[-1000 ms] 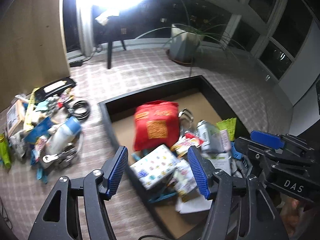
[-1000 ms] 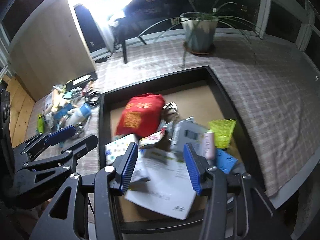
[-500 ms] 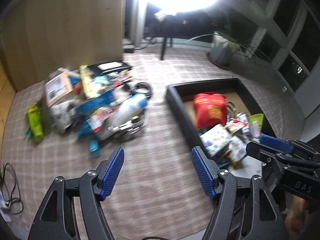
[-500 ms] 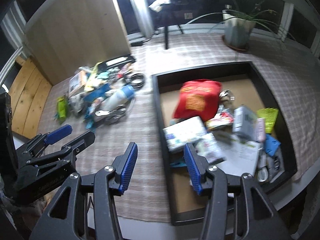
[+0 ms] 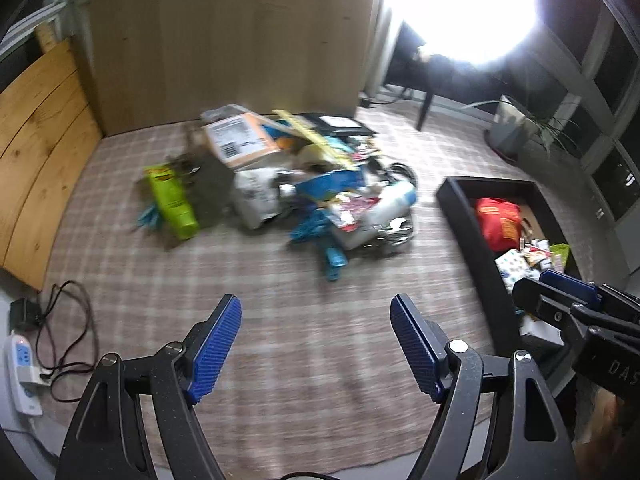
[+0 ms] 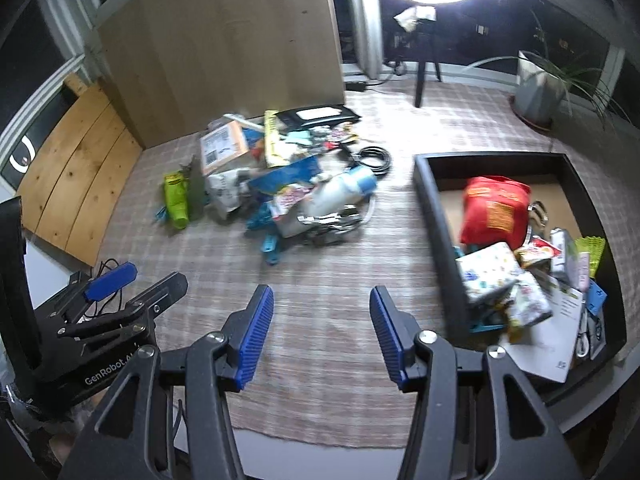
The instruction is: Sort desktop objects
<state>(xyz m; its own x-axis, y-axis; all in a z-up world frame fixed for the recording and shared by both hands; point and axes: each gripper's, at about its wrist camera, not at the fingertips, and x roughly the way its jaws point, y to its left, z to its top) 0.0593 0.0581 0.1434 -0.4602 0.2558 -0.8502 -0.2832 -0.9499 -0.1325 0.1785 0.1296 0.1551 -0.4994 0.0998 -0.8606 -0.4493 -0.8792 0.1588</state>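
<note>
Jaws: my left gripper [image 5: 316,344] and right gripper [image 6: 321,330] both spread wide, holding nothing | heap of desk objects [image 6: 276,184] ahead of both jaws, well apart from them, on checked cloth [image 6: 320,272] | black tray [image 6: 438,216] part-filled, right of my jaws.
</note>
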